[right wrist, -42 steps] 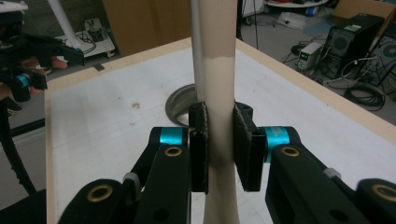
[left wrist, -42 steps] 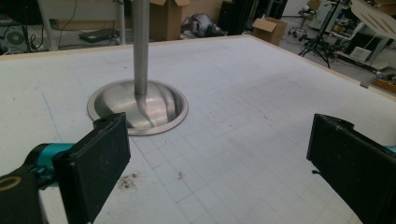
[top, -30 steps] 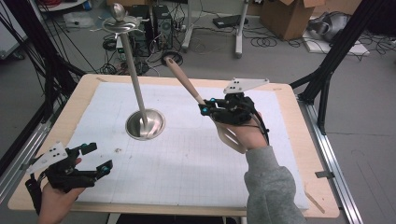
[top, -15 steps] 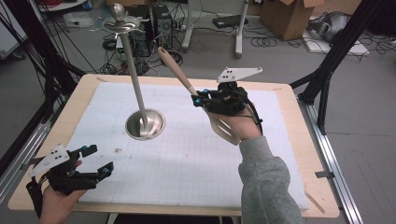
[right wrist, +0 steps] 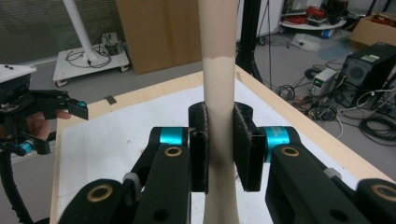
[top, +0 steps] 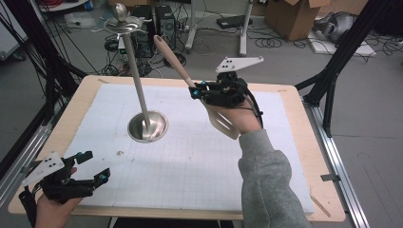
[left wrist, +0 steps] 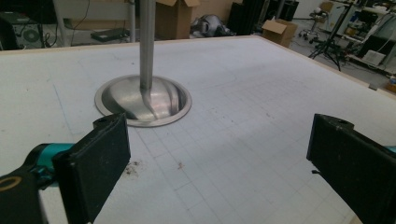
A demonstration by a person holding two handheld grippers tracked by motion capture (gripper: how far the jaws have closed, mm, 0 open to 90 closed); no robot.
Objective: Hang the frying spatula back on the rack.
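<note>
A tall metal stand has a round dished base point(top: 147, 126) point(left wrist: 142, 100) on the white gridded mat, a thin pole point(top: 137, 78) and a disc with a knob on top point(top: 121, 21). My right gripper point(top: 197, 90) point(right wrist: 220, 144) is shut on the neck of a beige spatula point(top: 172, 58) point(right wrist: 217, 56). It holds the spatula above the mat, right of the pole, handle slanting up and left, blade point(top: 224, 122) under the hand. My left gripper point(top: 95, 166) point(left wrist: 217, 168) rests open at the near left corner, nothing between its pads, pointing at the stand's base.
The white mat point(top: 190, 161) covers a wooden table point(top: 319, 156) framed by metal rails. On the floor beyond the far edge lie cables, computer cases point(top: 164, 19) and cardboard boxes point(top: 290, 16). Black frame struts rise at the left and at the right point(top: 337, 61).
My right gripper has carried the spatula up and to the left, so its handle end now lies nearer the stand's top. The left gripper has stayed put.
</note>
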